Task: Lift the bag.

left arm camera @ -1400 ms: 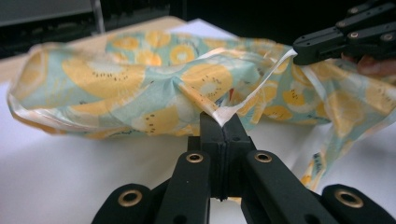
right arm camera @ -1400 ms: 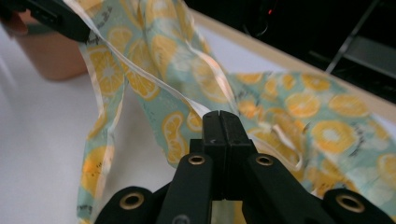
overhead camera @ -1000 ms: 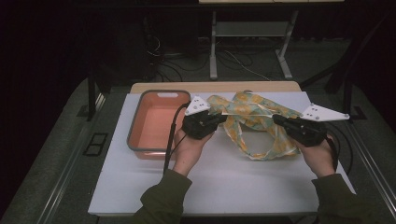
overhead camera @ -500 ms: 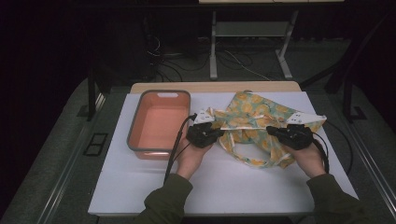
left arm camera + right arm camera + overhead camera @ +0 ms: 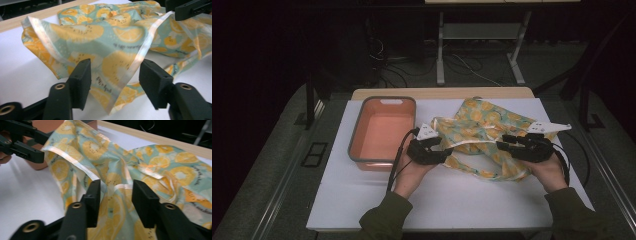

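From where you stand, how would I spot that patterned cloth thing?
Find the white table, then the salmon plastic tub with a grey rim on its left. Just right of the tub lies a crumpled teal cloth printed with orange citrus slices, the one soft, patterned thing there.

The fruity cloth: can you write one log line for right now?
left gripper: open at fruity cloth | right gripper: open at cloth | orange bin: left of cloth

My bench (image 5: 362, 200) is white on top, with a wooden strip (image 5: 442, 93) along its far edge. Beyond it, cables (image 5: 462, 62) snake across the dark floor (image 5: 272, 165) between grey frame legs (image 5: 440, 50).
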`<state>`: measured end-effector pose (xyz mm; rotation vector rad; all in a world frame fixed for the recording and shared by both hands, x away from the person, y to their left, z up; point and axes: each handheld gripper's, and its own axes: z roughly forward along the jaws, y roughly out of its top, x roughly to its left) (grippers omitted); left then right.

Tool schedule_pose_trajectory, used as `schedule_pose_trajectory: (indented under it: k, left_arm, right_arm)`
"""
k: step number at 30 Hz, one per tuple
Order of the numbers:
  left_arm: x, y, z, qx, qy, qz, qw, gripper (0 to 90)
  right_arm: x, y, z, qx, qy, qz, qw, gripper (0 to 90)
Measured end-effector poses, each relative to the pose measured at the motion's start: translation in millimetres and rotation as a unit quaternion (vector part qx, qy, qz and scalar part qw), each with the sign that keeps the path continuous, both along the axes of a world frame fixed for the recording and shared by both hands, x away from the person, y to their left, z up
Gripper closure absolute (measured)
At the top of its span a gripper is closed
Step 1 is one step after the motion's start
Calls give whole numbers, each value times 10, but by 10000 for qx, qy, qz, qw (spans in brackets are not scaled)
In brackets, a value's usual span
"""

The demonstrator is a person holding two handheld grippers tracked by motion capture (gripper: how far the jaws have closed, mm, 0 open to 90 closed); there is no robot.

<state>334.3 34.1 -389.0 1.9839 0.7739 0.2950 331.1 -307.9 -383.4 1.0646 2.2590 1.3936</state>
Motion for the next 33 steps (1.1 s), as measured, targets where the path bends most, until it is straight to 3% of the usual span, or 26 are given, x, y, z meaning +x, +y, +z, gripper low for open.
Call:
schedule_pose_trajectory:
  k: [4, 9, 17, 23, 33]
  left_arm:
    - [-129, 60, 37, 44, -4, -207, 9998, 302]
    - [-277, 280, 79, -58, -86, -365, 9993, 191]
    - [-518, 767, 88, -170, -214, -492, 9984, 127]
    - [-626, 1038, -8, -151, -317, -453, 9984, 82]
    - [-756, 1345, -106, -95, -309, -255, 9992, 0]
  right_arm:
    - [-97, 12, 7, 155, 87, 260, 9995, 472]
    - [-253, 18, 24, 210, 47, 488, 9986, 377]
    - [-426, -139, -10, 264, -50, 493, 9984, 239]
    - [-512, -231, -94, 269, -75, 469, 9985, 174]
    - [-616, -260, -249, 121, -18, 453, 9989, 129]
